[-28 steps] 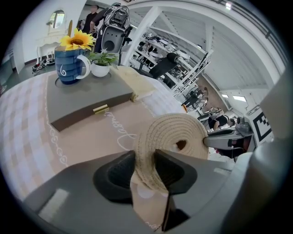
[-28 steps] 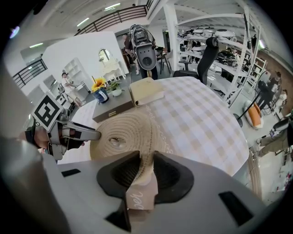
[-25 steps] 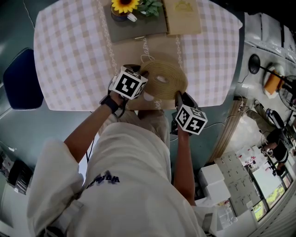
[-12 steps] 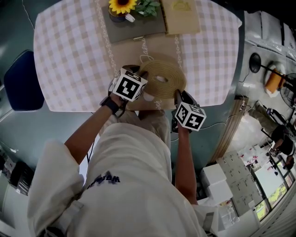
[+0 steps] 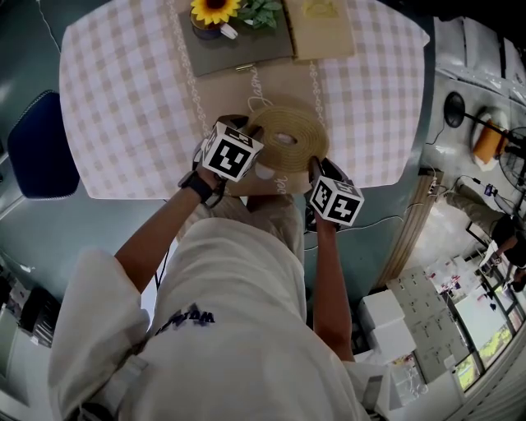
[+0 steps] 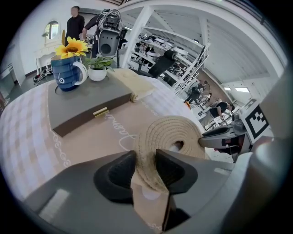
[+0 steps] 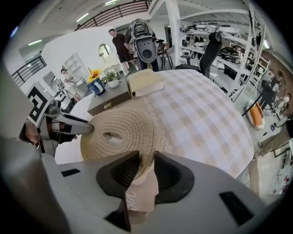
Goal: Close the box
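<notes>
The woven lid (image 5: 288, 138) is lying low in the middle of the head view, at the table's (image 5: 123, 99) near edge. The right hand-held gripper (image 7: 146, 167) is pinching its rim, while the left hand-held gripper (image 6: 145, 167) is easing open on the opposite rim. The closing seems to be ending, and next both are needing a clean release.

Sunflower (image 5: 215, 10) cut off by top edge; woven lid (image 5: 288, 138) underside unseen; background people (image 6: 74, 20) too small, blurred.
</notes>
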Demonstrator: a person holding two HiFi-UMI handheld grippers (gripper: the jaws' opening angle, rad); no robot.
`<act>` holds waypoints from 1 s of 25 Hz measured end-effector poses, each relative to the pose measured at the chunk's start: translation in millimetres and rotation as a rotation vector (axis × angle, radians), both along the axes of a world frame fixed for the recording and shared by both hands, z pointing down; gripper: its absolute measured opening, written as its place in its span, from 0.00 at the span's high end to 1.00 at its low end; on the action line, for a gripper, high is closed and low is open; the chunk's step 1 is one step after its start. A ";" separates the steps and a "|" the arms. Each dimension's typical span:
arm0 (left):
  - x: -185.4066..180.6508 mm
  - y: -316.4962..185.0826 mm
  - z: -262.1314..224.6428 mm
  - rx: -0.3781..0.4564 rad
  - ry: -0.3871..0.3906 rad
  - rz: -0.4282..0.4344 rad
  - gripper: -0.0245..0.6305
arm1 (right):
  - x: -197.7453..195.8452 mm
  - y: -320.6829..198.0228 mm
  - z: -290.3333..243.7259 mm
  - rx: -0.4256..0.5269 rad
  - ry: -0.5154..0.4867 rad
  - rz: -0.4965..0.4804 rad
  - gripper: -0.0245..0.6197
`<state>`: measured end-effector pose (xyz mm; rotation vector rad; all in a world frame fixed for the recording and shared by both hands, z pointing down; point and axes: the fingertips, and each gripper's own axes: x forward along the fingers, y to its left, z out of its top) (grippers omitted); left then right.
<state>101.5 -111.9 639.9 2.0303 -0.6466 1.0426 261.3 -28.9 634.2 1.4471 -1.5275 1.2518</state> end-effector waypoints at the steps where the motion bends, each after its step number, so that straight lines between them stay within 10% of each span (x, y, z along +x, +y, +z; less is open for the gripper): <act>1: 0.0 0.1 0.1 0.000 -0.002 0.001 0.75 | 0.1 0.2 1.3 -0.005 -0.001 -0.004 0.80; 25: 2.1 -1.3 5.9 0.004 -0.037 0.016 0.74 | 0.6 -2.4 18.4 -0.055 -0.049 -0.007 0.79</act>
